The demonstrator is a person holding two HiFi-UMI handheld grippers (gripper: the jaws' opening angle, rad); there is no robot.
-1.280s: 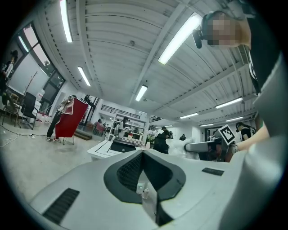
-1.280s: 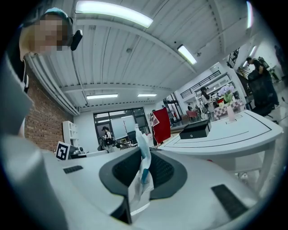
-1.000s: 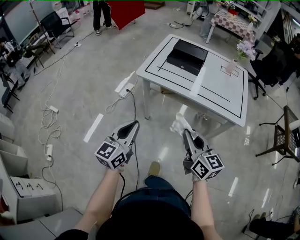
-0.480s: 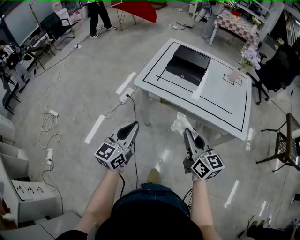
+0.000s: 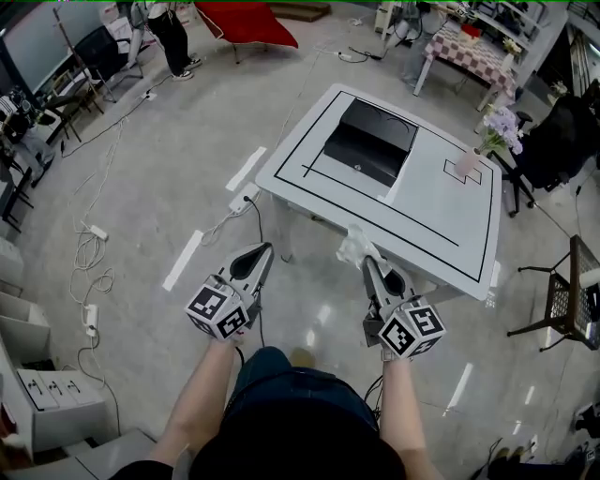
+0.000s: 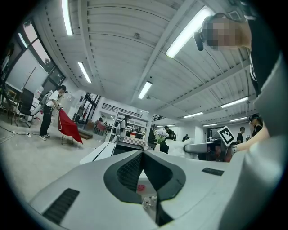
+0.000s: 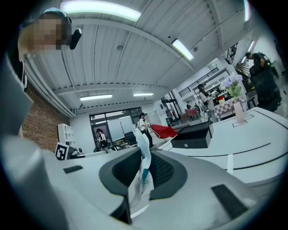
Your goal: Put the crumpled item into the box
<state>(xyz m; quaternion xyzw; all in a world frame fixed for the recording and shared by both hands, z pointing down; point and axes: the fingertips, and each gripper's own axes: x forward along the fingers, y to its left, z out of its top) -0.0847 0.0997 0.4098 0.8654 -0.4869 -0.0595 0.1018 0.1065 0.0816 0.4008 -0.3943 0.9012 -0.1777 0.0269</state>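
My right gripper (image 5: pixel 367 262) is shut on a crumpled white item (image 5: pixel 354 247), whose bulk sticks out past the jaw tips over the near edge of the white table (image 5: pixel 441 220). In the right gripper view the crumpled item (image 7: pixel 143 175) is pinched flat between the dark pads. The open black box (image 5: pixel 368 142) sits on the far left part of the table, inside a black outline; the right gripper view shows the box (image 7: pixel 192 136) ahead to the right. My left gripper (image 5: pixel 260 253) is shut and empty, held over the floor left of the table; its jaws (image 6: pixel 143 155) meet.
A vase with pale flowers (image 5: pixel 473 150) stands at the table's far right. Cables and power strips (image 5: pixel 239 199) trail across the floor at left. A person (image 5: pixel 169 33) stands by a red sheet (image 5: pixel 246 21) far back. A black chair (image 5: pixel 565 300) is at right.
The table has come nearer to both grippers, so the crumpled item now hangs over its near edge. The far person and the red sheet have shifted left. Both grips are unchanged.
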